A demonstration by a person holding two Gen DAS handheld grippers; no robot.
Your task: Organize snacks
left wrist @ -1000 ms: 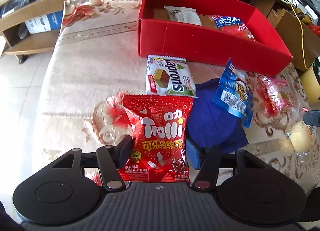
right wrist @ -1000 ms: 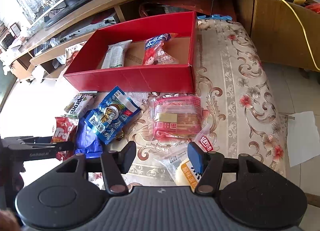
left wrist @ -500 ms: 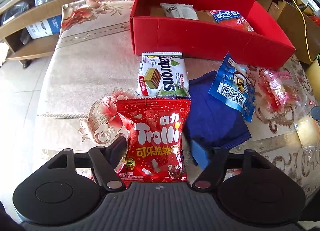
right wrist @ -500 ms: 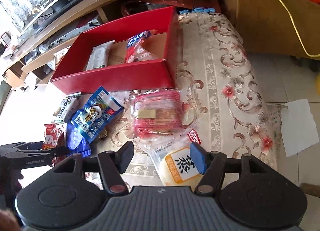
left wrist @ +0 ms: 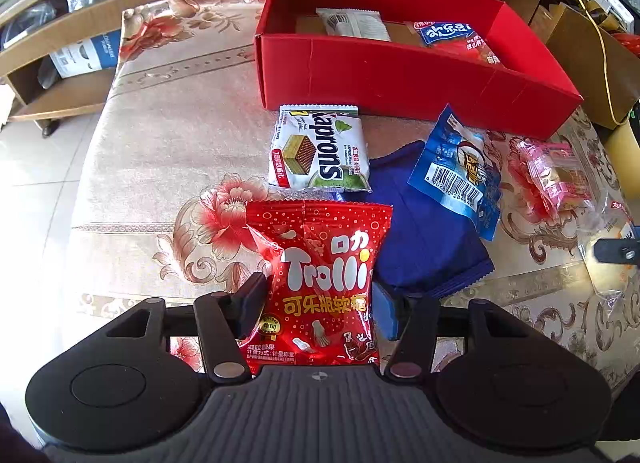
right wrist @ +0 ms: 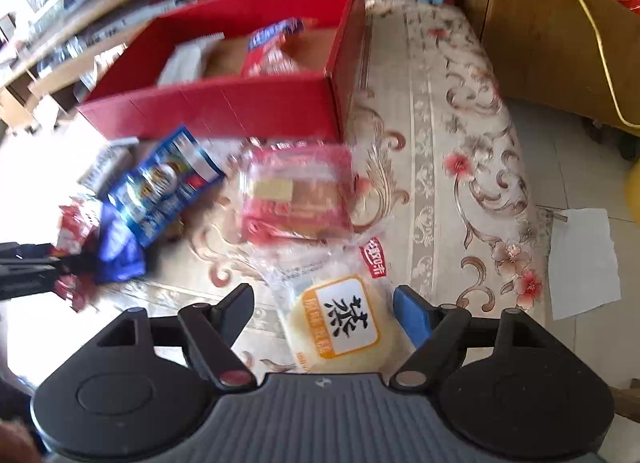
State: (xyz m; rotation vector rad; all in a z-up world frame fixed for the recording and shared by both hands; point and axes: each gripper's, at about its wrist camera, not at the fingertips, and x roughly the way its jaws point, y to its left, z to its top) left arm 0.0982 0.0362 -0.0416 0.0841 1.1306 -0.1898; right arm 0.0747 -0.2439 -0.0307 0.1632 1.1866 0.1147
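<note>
between the spread fingers of the left gripper (left wrist: 318,305), in the left wrist view, the red trolli bag (left wrist: 320,283) is lying flat on the flowered cloth (left wrist: 172,143), its long axis running straight ahead along the fingers toward the red box (left wrist: 400,75); the dark finger and the blue-padded finger are sitting just beside its two side edges, apart rather than pinching, though whether the pads are touching the foil is hard to tell. beyond its top edge the kaprons wafer pack (left wrist: 320,149) is lying between it and the near wall of the box, with a dark blue pouch (left wrist: 424,231) and a blue barcode packet (left wrist: 460,179) off to the right, and a pink-wrapped cake (left wrist: 554,179) nearer the right edge of the cloth. two packets are already resting inside the box. toward the near right part of the cloth, in the blurred right wrist view, the right gripper (right wrist: 324,313) is standing wide apart around a clear-wrapped steamed cake (right wrist: 344,327), which is lying between its fingers with clear gaps on both sides, its long axis tilted a little left of the finger line; the pink-wrapped cake is lying just beyond it and the box further ahead to the left. judging by this, each gripper is nearest its own snack, and the box is lying ahead of both, so the coming move is turning on closing squarely across each pack's short width.
</note>
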